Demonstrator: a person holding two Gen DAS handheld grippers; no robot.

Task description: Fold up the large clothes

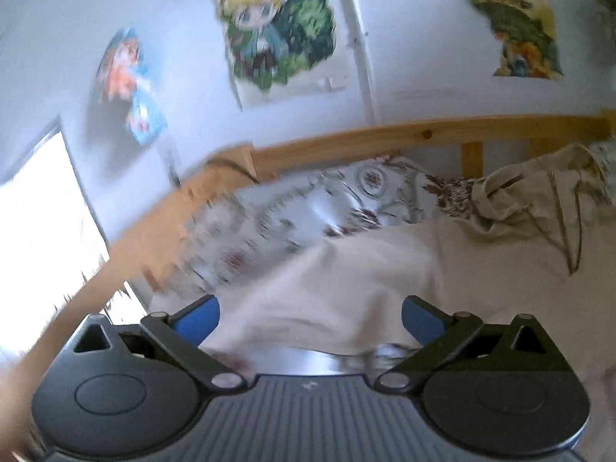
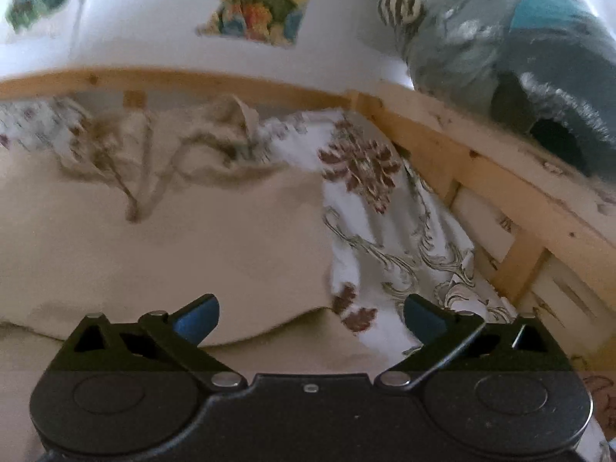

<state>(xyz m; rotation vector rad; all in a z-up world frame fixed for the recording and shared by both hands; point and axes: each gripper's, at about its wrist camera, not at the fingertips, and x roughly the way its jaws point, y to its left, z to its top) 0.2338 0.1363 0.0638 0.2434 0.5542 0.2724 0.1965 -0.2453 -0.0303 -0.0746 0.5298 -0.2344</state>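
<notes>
Cream garment (image 1: 346, 269) lies, seemingly untouched, beneath both spread tools (image 1: 310, 317) (image 2: 311, 317); no legible writing.

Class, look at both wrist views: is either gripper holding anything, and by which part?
Nothing is held. The left gripper and right gripper are both open above the cream garment.

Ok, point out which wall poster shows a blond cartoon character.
The blond-character poster, the middle one in the left wrist view, with green foliage around the figure. The poster to its left is orange and blue; the right one is yellow-green.
</notes>
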